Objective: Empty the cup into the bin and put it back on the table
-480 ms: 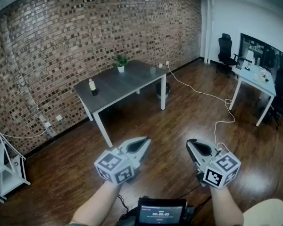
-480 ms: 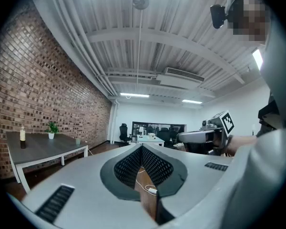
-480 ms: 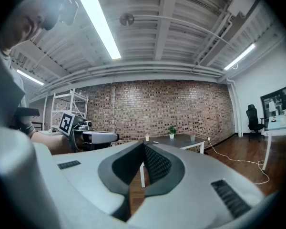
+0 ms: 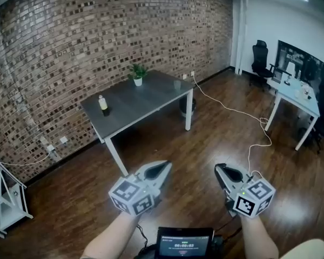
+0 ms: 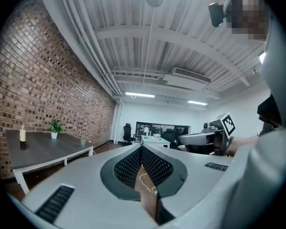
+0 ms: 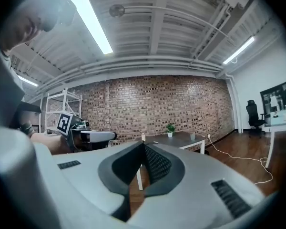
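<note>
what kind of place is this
Most likely a loft-style office or studio: an exposed brick wall, a wood floor, a grey table, and a black office chair near a white desk.

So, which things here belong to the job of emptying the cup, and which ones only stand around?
Job:
- cup
- bin, under the table
- table
- left gripper and right gripper, both shut and empty

Not the job:
- plant
- bottle
- floor cable
- white desk
- chair
- shelf
</note>
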